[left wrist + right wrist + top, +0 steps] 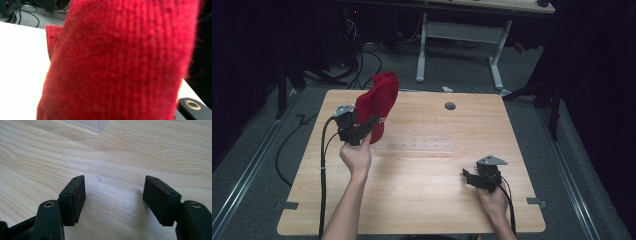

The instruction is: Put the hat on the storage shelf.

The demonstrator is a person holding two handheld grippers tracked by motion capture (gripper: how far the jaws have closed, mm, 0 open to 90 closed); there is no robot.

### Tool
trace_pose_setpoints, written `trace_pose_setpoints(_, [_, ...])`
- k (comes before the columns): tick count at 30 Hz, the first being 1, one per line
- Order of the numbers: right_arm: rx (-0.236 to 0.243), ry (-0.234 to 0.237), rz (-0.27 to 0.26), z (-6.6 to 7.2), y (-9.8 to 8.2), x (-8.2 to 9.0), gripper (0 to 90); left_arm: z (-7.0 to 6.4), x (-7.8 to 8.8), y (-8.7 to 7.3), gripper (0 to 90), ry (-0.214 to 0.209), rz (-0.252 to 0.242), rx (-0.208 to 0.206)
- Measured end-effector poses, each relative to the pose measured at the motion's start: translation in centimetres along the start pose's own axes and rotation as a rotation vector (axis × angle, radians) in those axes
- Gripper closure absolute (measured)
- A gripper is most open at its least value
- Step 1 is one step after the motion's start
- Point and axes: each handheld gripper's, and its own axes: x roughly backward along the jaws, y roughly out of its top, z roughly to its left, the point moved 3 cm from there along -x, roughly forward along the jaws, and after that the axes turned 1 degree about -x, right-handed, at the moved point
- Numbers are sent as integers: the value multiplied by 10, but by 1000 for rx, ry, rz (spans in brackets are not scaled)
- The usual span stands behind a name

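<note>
Light wooden rectangular table (422,200), rounded corners, pale grain running across its width; standing on a grey carpeted floor (257,200).

On its surface:
- Clear, flat transparent plastic tray (417,145), near the centre, faint against the wood; one corner of it (87,123) seen in the right gripper view.
- Small round grey grommet (450,106), set into the top near the far edge.
- Two small grey brackets (286,205) at the left and right edges near the front.
</note>
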Motion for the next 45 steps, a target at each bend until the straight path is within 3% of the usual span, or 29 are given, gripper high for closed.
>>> trace_pose_setpoints(6, [0,0,0,0,0,0,349,0,-2,-3,858,1,4,6])
trace_pose_setpoints(17, [0,0,0,0,0,0,348,14,-5,-16,855,9,25,2])
trace_pose_setpoints(31, [-3,0,1,0,0,0,346,27,-2,-22,823,12,71,-37])
trace_pose_setpoints(35, [-3,0,1,0,0,0,346,28,-1,-21,762,7,74,-50])
trace_pose_setpoints(43, [-3,0,1,0,0,0,346,28,4,-17,532,-20,95,-52])
trace_pose_setpoints(45, [-2,0,1,0,0,0,346,28,5,-16,496,-19,99,-71])
